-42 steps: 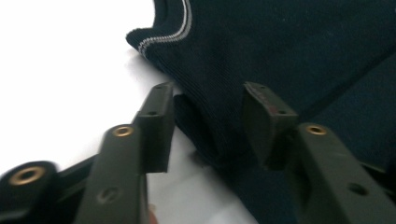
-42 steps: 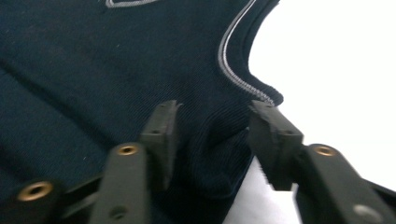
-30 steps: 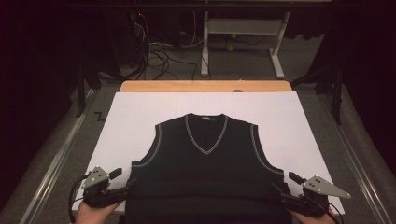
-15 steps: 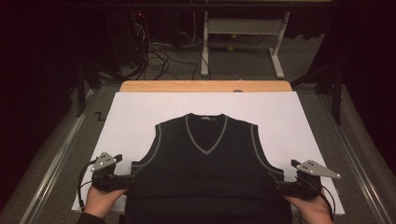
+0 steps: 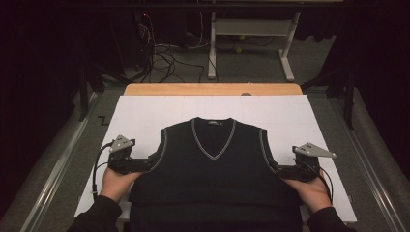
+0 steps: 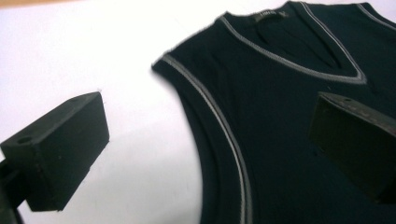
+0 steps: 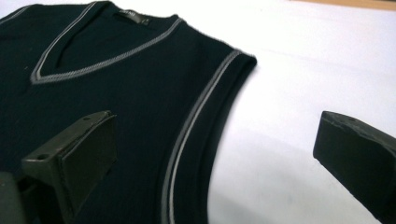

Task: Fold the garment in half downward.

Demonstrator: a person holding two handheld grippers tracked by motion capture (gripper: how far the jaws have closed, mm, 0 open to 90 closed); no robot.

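A: Status? Vest (image 5: 212, 164) lies flat, centre frame, on the white surface (image 5: 145, 111).

B: Left hand-held gripper (image 5: 145, 164) and right hand-held gripper (image 5: 279, 170) stand apart, at the armholes. Next: clamp each edge, fold.

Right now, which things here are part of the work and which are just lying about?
In the job:
- black vest
- left tool, open
- right tool, open
- white sheet under the vest

Lying about:
- cables on the floor
- white table frame behind
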